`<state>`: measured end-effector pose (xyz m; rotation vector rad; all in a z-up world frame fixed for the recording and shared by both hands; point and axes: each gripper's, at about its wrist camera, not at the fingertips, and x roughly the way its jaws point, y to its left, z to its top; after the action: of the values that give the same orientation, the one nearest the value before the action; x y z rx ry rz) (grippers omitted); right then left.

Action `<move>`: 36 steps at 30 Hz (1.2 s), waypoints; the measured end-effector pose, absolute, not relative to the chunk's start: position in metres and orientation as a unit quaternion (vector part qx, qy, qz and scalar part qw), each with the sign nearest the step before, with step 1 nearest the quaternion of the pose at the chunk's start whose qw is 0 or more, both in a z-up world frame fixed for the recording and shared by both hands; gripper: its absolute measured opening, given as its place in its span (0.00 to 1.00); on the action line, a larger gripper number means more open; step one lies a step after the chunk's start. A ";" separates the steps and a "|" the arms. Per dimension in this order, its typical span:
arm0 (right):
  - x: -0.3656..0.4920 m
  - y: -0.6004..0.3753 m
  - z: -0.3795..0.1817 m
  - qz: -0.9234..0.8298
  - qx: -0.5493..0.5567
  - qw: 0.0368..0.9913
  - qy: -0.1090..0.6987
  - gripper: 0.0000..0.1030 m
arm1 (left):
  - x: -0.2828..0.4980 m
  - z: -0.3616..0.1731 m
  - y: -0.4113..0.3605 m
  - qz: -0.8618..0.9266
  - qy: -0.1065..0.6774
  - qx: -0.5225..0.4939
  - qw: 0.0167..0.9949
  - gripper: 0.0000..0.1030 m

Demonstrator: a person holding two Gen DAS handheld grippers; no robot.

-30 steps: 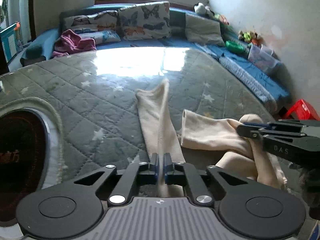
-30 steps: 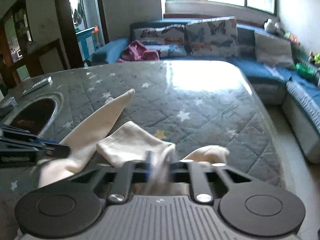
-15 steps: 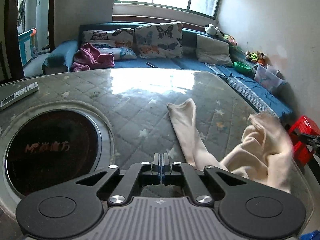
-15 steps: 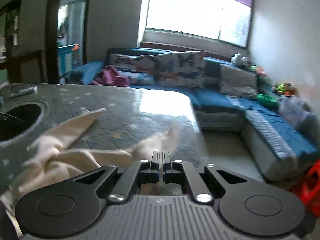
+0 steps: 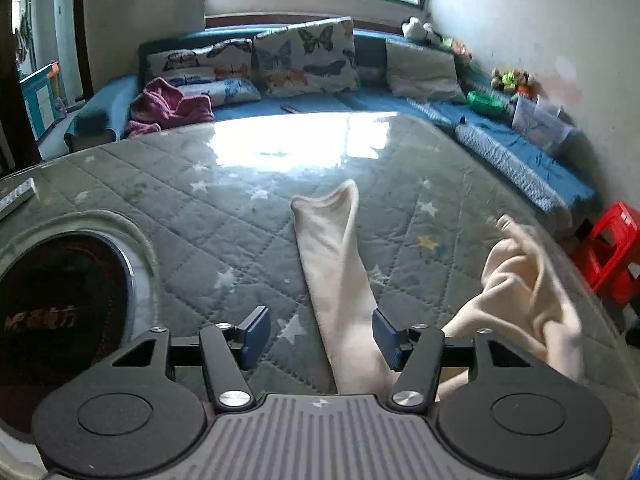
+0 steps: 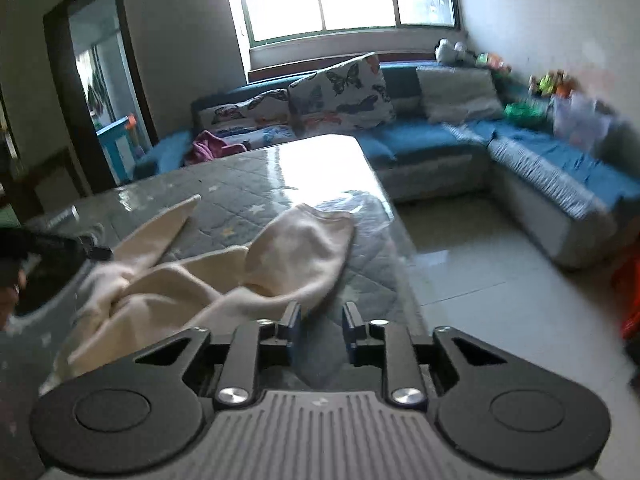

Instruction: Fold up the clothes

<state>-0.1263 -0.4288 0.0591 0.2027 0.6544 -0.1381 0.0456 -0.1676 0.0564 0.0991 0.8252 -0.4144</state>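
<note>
Left wrist view: left gripper (image 5: pixel 320 334) now stands wide open, where half a second ago its fingers were pressed together. One long cream leg of the garment (image 5: pixel 332 264) lies flat on the quilted table (image 5: pixel 200 208), running between the blue pads; the right pad (image 5: pixel 384 338) touches its edge, nothing clamped. The rest of the cloth is heaped at the table's right edge. Right wrist view: right gripper (image 6: pixel 320 330) is also parted, moderately, after being closed; the rounded end of the garment (image 6: pixel 304 248) lies just ahead of its fingers, free. Both releases read as the spread-out step ending. Judgement: garment still bunched in the middle, unfolded; regrasp needed next.
</note>
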 end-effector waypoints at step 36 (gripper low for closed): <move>-0.180 -0.382 0.040 -0.156 -0.100 0.902 0.389 0.04 | -0.063 0.072 -0.016 -0.186 0.425 -0.006 0.886 0.02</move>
<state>-0.1804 -0.3816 0.0398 -0.2064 0.8045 -0.3224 -0.0629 -0.0161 0.0715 -0.0123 0.8849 -0.3879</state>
